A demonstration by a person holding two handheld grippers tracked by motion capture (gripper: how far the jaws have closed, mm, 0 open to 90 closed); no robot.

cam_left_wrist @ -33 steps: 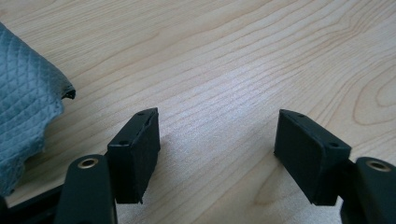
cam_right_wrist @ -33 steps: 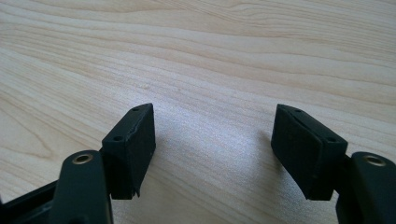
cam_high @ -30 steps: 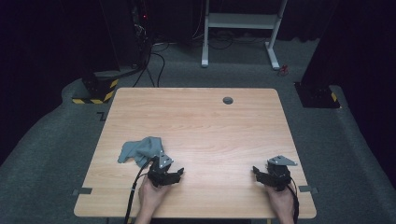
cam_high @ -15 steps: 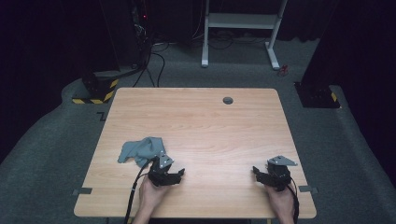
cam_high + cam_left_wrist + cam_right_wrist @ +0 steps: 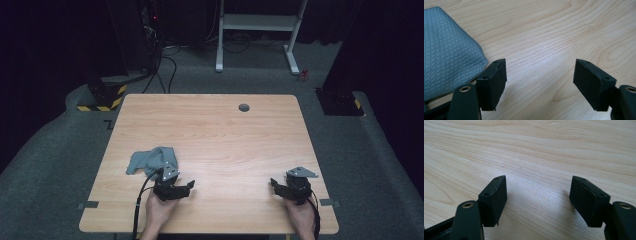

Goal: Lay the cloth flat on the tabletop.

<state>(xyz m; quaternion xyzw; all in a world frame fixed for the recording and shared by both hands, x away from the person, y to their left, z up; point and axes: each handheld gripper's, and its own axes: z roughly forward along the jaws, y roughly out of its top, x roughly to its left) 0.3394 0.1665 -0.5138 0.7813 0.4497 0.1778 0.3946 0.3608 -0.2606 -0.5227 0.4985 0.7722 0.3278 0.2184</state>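
Cloth [image 5: 150, 161] lay crumpled near the table's [image 5: 225, 130] left edge, untouched; I held both the left gripper [image 5: 186, 188] and right gripper [image 5: 275, 184] spread, empty.

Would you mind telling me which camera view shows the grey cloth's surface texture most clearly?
The left gripper view: the grey cloth lies close beside the left gripper, so its diamond weave is sharp, though its far part is cut off. The high view shows the whole crumpled cloth small, without weave. The right gripper view looks at bare table.

Dark room, grey carpet floor [image 5: 60, 165]. Light wood table [image 5: 210, 130]; white metal frame [image 5: 257, 30] beyond its far edge; black cables [image 5: 165, 65] far-left.
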